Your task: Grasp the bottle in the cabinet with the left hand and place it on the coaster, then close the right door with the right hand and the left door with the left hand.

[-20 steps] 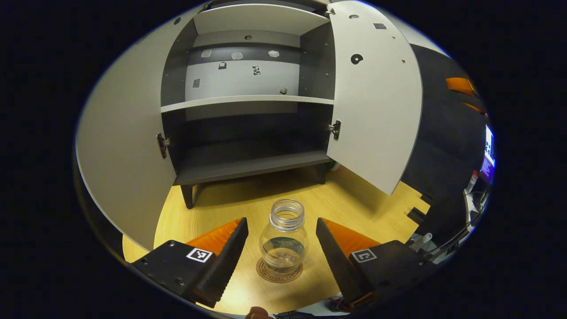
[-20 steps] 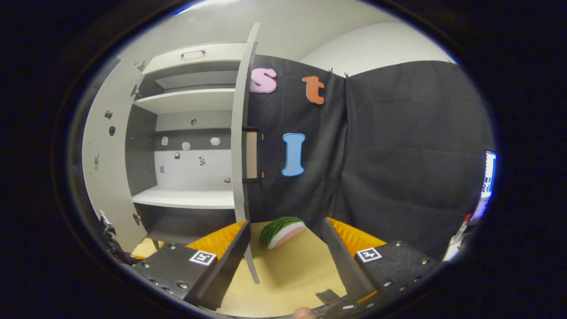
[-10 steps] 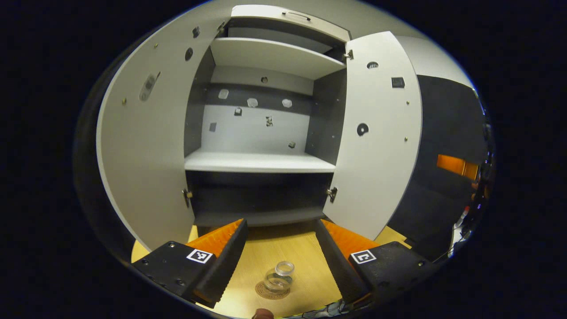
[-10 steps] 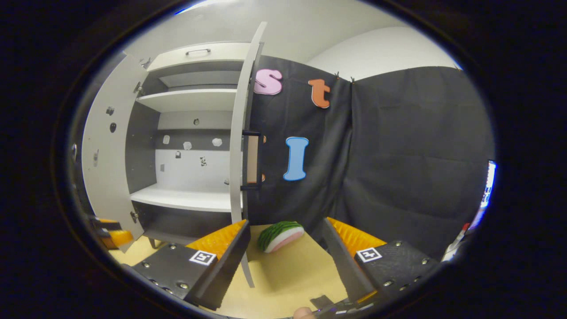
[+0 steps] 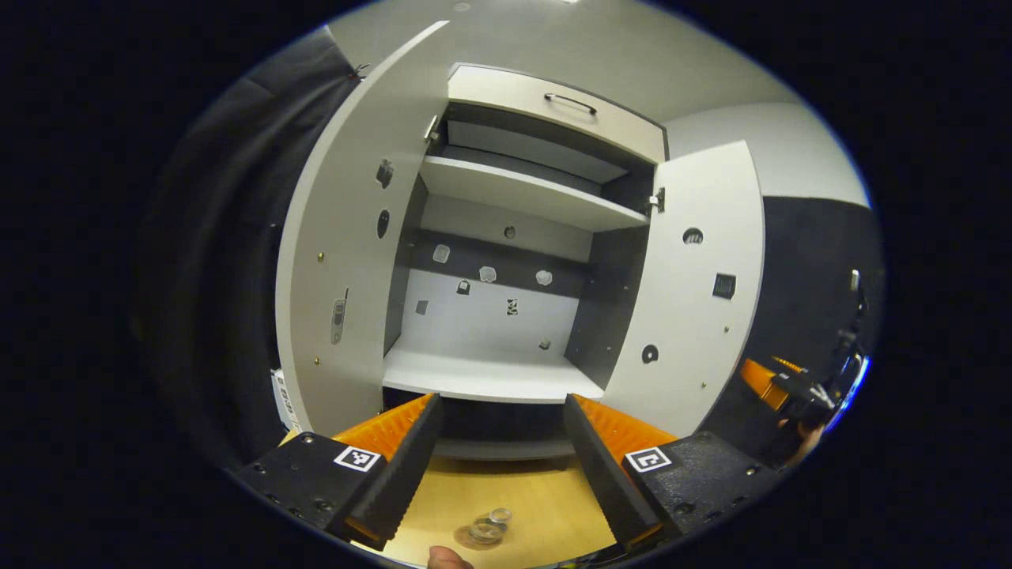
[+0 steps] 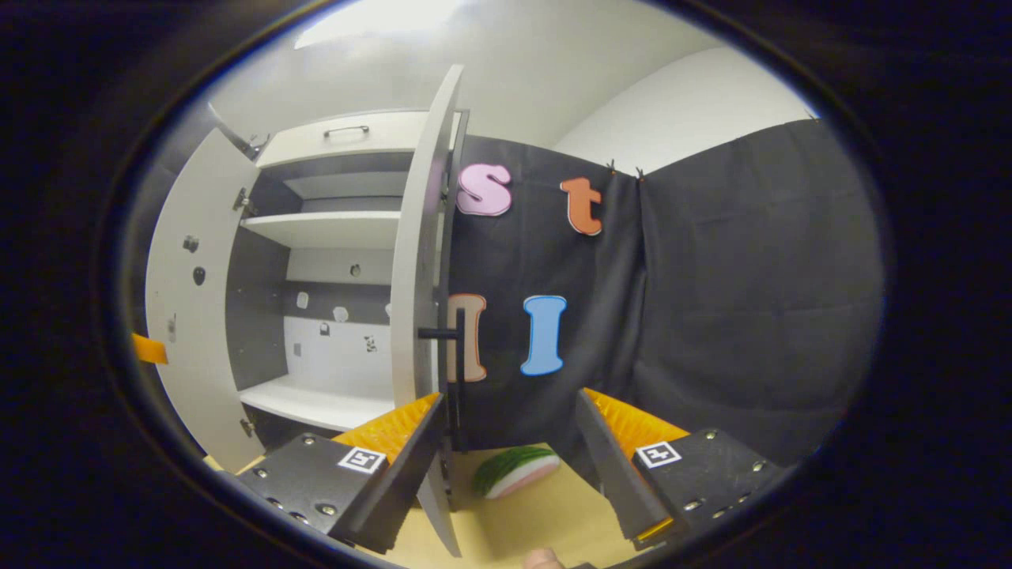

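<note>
The clear, capless bottle [image 5: 493, 523] stands on the round brown coaster [image 5: 472, 539] on the wooden table, small at the bottom of the left gripper view. My left gripper [image 5: 503, 403] hangs well above and behind it, open and empty, facing the open cabinet [image 5: 490, 316]. Both doors stand open: the left door [image 5: 340, 269] and the right door [image 5: 692, 292]. In the right gripper view the right door [image 6: 419, 261] is nearly edge-on with its dark handle [image 6: 452, 348] just above my left finger. My right gripper [image 6: 511, 399] is open and empty.
A toy watermelon slice [image 6: 518, 470] lies on the table behind the right door. The other gripper [image 5: 779, 383], held by a hand, shows at the far right of the left gripper view. The cabinet's white shelves [image 5: 482, 379] are bare.
My left gripper has lifted away from the bottle and tilted up towards the cabinet; the bottle stays on the coaster. My right gripper has come closer to the right door's edge.
</note>
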`<state>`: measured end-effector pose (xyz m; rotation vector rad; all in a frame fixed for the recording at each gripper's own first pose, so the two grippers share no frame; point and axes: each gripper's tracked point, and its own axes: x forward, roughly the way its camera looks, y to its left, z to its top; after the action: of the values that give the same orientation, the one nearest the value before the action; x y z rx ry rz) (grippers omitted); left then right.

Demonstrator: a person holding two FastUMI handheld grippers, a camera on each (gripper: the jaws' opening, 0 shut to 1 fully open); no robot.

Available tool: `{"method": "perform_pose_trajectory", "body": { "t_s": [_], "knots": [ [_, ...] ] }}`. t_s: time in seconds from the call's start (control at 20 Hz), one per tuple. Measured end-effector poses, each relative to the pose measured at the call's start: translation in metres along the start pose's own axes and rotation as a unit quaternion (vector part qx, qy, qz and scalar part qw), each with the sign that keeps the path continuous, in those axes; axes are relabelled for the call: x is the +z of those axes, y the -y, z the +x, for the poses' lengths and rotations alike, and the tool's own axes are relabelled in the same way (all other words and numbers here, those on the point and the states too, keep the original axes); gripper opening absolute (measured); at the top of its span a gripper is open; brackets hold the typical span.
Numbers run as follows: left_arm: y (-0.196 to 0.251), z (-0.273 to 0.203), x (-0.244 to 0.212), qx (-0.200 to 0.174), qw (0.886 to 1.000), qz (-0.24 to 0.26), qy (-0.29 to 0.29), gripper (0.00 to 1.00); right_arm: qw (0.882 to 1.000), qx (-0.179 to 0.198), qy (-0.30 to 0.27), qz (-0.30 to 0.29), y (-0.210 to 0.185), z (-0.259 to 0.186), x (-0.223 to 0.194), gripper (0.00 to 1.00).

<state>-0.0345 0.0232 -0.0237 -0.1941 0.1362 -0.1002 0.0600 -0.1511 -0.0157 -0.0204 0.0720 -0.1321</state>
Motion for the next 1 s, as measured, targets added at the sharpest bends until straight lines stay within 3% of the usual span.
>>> {"method": "perform_pose_trajectory", "body": {
  "t_s": [0.15,0.3,0.4,0.5,0.6,0.7,0.8,0.9,0.95,1.0],
  "knots": [
    [-0.027,-0.012,0.009,0.051,0.998,0.019,0.016,0.97,1.0,0.008,0.004,0.002,-0.004,0.009,0.003,0.99],
    [-0.044,-0.028,0.016,0.092,0.994,0.05,0.029,0.97,0.999,0.044,0.008,0.004,-0.015,0.011,0.004,0.98],
    [-0.045,-0.035,0.02,0.105,0.992,0.055,0.035,0.93,0.997,0.073,0.005,0.01,-0.029,0.013,0.003,0.98],
    [-0.042,-0.035,0.025,0.107,0.992,0.049,0.043,0.96,0.994,0.104,0.004,0.013,-0.047,0.012,0.003,0.93],
    [-0.038,-0.034,0.029,0.105,0.992,0.039,0.05,0.93,0.991,0.136,0.003,0.011,-0.07,0.014,0.003,0.93],
    [-0.034,-0.037,0.032,0.102,0.992,0.036,0.059,0.97,0.986,0.166,0.0,0.011,-0.093,0.016,0.002,0.93],
    [-0.042,-0.042,0.034,0.115,0.991,0.039,0.062,0.93,0.982,0.19,-0.002,0.012,-0.113,0.017,0.002,0.98],
    [-0.055,-0.052,0.032,0.138,0.987,0.047,0.061,0.96,0.978,0.208,0.0,0.008,-0.133,0.021,0.003,0.98],
    [-0.061,-0.056,0.033,0.15,0.985,0.053,0.061,0.96,0.976,0.218,-0.001,0.007,-0.142,0.024,0.001,0.93],
    [-0.068,-0.061,0.033,0.161,0.983,0.056,0.062,0.93,0.973,0.229,-0.003,0.008,-0.151,0.026,-0.001,0.98]
  ]
}}
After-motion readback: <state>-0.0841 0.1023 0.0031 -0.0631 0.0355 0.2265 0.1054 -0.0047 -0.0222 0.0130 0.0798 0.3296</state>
